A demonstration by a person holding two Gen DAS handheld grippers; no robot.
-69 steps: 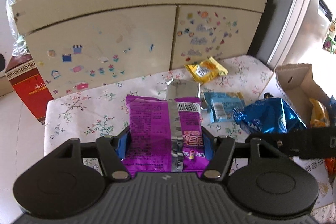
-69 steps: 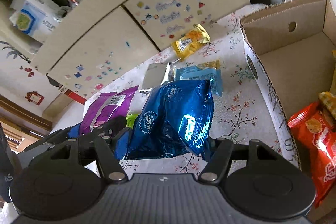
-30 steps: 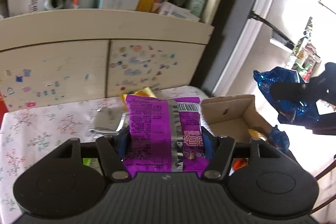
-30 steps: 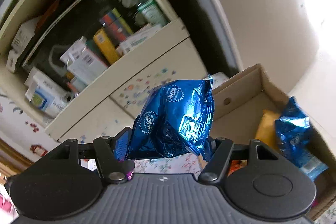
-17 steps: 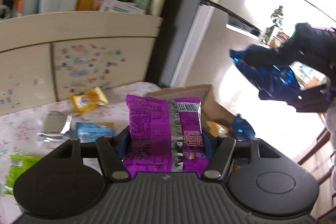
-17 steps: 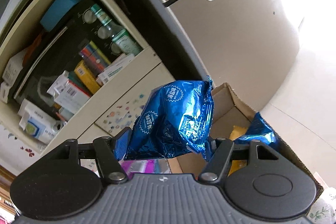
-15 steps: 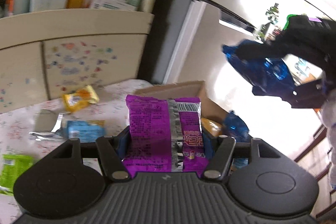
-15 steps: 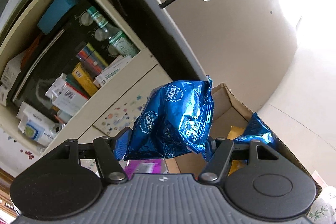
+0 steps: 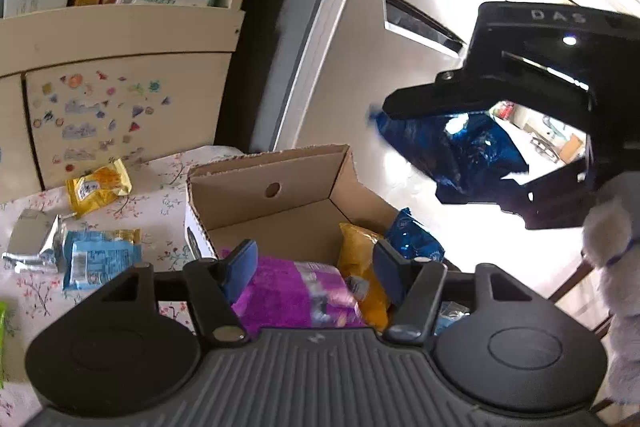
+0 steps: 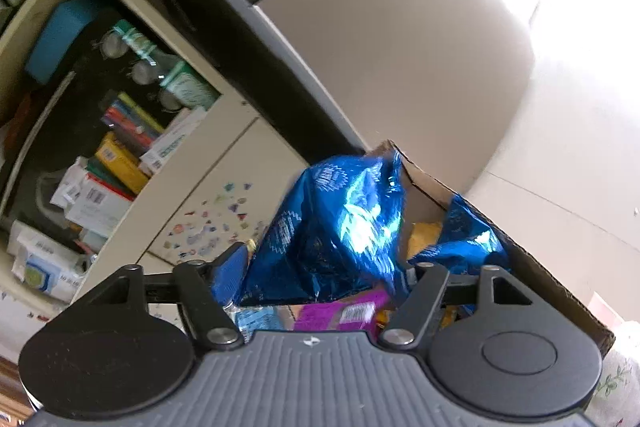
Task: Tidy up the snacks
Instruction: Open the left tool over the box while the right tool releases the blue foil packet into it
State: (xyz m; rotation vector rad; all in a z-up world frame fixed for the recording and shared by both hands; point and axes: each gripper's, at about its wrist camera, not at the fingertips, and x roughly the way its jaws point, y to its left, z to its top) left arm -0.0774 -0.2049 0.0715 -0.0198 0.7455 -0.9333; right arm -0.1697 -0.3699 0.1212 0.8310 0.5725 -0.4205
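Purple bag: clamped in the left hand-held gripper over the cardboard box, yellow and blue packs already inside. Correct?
Not clamped. In the left wrist view the left hand-held gripper stands open, and the purple bag sits loose below its pads, inside the cardboard box. The yellow pack and the blue pack are already inside, as you said.

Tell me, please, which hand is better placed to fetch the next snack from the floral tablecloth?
Left, probably: its tongs are empty, the purple packet dropped into the cardboard box; the right tongs still frame the shiny blue bag.
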